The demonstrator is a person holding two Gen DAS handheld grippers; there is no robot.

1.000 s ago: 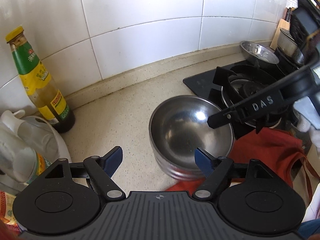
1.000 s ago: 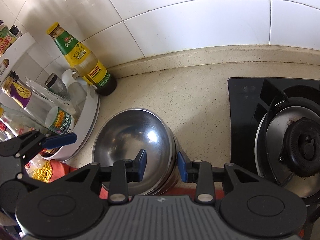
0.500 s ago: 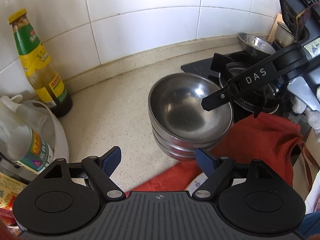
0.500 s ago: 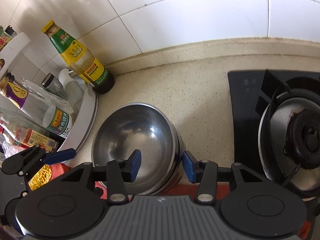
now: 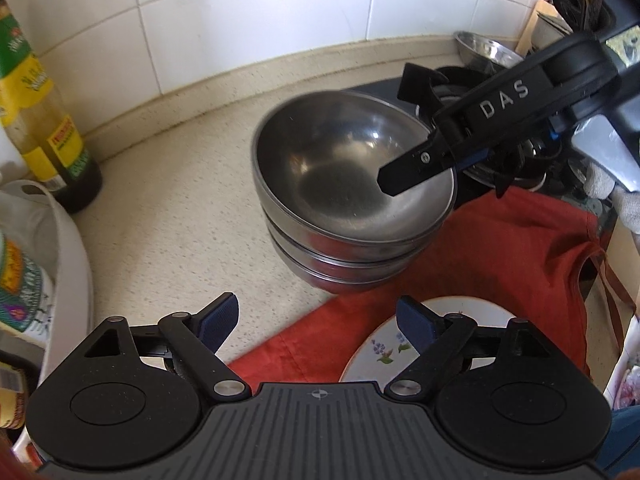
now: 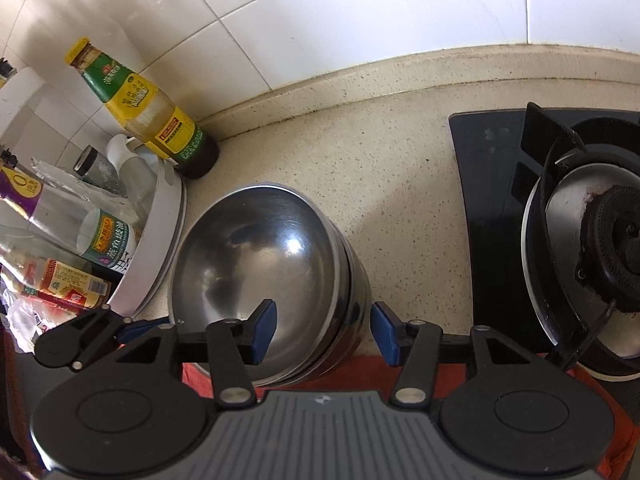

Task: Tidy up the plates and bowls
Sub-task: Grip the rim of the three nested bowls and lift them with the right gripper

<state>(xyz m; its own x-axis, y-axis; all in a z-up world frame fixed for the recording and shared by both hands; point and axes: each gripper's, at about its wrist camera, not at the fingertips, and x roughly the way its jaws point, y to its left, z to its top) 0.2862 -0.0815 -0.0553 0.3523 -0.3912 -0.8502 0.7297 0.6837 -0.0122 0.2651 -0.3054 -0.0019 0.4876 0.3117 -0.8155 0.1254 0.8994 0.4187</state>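
A stack of steel bowls (image 5: 352, 200) (image 6: 264, 264) stands on the speckled counter, its near side resting on a red cloth (image 5: 500, 260). My right gripper (image 6: 324, 330) (image 5: 440, 168) straddles the stack's right rim. Its jaws are opening, one pad inside the top bowl and the other outside the stack's wall, and neither presses on it. My left gripper (image 5: 318, 320) hovers in front of the stack with its jaws opening and nothing between them. A white plate with a flower print (image 5: 384, 352) lies on the cloth under its right finger (image 5: 414, 324).
A sauce bottle (image 6: 152, 112) stands by the tiled wall. A white tray (image 6: 160, 248) of bottles sits left of the bowls. The gas hob (image 6: 560, 220) lies to the right, with a small steel bowl (image 5: 484, 46) behind it.
My right jaws have widened around the stack's rim. My left gripper has sunk and drawn back, bringing the flowered plate into view, and its jaws stand a little wider.
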